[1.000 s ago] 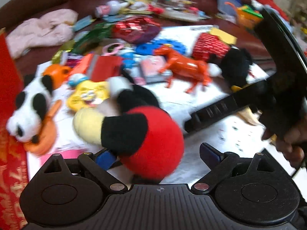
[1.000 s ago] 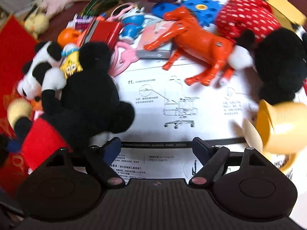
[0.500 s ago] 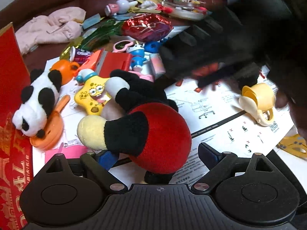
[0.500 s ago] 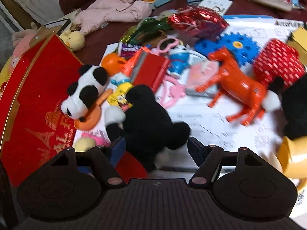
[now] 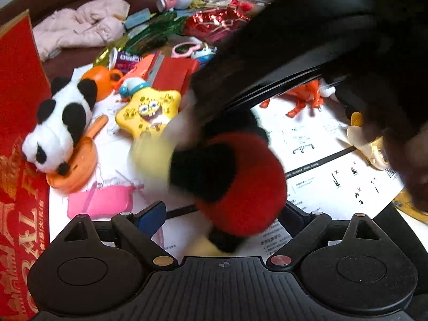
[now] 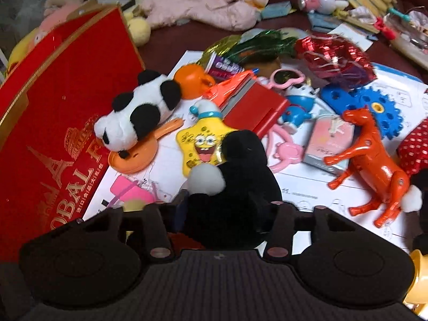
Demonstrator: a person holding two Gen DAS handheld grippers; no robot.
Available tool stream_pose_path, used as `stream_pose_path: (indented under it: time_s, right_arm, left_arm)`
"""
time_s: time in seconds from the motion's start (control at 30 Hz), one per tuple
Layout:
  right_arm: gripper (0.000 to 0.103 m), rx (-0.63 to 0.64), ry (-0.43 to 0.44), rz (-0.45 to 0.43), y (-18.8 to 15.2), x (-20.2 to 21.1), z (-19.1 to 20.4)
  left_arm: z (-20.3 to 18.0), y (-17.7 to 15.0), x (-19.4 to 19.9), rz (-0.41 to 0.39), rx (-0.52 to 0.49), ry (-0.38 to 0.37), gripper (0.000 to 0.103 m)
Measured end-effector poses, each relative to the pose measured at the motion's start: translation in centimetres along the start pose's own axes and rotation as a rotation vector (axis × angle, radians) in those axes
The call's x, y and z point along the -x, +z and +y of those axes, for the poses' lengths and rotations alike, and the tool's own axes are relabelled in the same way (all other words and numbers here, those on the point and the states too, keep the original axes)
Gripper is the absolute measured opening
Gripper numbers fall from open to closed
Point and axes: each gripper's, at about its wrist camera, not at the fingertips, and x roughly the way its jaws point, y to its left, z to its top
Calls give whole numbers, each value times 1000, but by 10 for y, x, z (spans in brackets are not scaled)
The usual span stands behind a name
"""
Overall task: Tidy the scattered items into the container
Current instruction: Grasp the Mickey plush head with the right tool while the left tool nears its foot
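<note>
A mouse plush [image 6: 240, 187] with a black head, white hands and a red body lies on a printed paper sheet. My right gripper [image 6: 228, 211] has its jaws closing on the black head, and both fingers press into the fur. In the left wrist view the plush's red body [image 5: 235, 182] is blurred between the fingers of my open left gripper [image 5: 222, 216], which do not squeeze it. The right gripper's black body [image 5: 307, 40] crosses above it. The red box [image 6: 61, 123] stands at the left.
A panda plush [image 6: 136, 112] on an orange dish, a yellow star toy [image 6: 203, 141], an orange horse [image 6: 374, 160], a blue gear [image 6: 361, 101] and a red case [image 6: 254, 107] crowd the sheet. A yellow cup [image 5: 369, 144] lies right. Pink cloth [image 6: 203, 2] lies behind.
My right gripper swung left over the mouse plush, rolled, and its jaws narrowed onto the black head. The plush now blurs and shifts in the left wrist view. The left gripper barely moved.
</note>
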Motion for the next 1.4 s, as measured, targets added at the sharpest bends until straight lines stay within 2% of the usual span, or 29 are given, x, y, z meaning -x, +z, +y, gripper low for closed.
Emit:
stream_pose_path:
  time_s: [0.1, 0.2, 0.33, 0.53, 0.7, 0.8, 0.9, 1.0, 1.17, 1.27, 1.33, 1.4]
  right_arm:
    - [28, -63, -44, -17, -5, 12, -21]
    - [28, -127, -41, -18, -12, 19, -41]
    - [29, -145, -37, -24, -19, 26, -47]
    - [31, -224, -17, -24, -37, 40, -68]
    - [35, -326, 40, 26, -51, 39, -81]
    - [35, -334, 55, 55, -62, 37, -82]
    - [39, -356, 50, 59, -70, 37, -86]
    - [41, -378, 32, 69, -78, 39, -93]
    - [41, -390, 1, 73, -93, 40, -103]
    - [43, -404, 8, 65, -95, 39, -107]
    - [48, -395, 0, 62, -96, 40, -107]
    - [51, -395, -2, 59, -96, 40, -108]
  left_arm:
    - [6, -3, -1, 3, 26, -4, 95]
    - [11, -2, -2, 9, 57, -46, 95]
    - [2, -1, -5, 17, 18, -36, 95]
    - [-2, -3, 5, 43, 32, -119, 95]
    - [-11, 1, 26, -13, -4, -155, 96]
    - [-8, 5, 29, -40, 16, -139, 100]
    - [-8, 6, 19, 2, 45, -151, 101]
    - [-17, 6, 14, 14, -3, -114, 100]
    - [-11, 0, 26, -21, -19, -126, 100]
    - [-2, 1, 28, -32, 9, -93, 95]
    - [3, 2, 29, -44, 24, -55, 94]
    - [1, 4, 28, -49, -6, 0, 93]
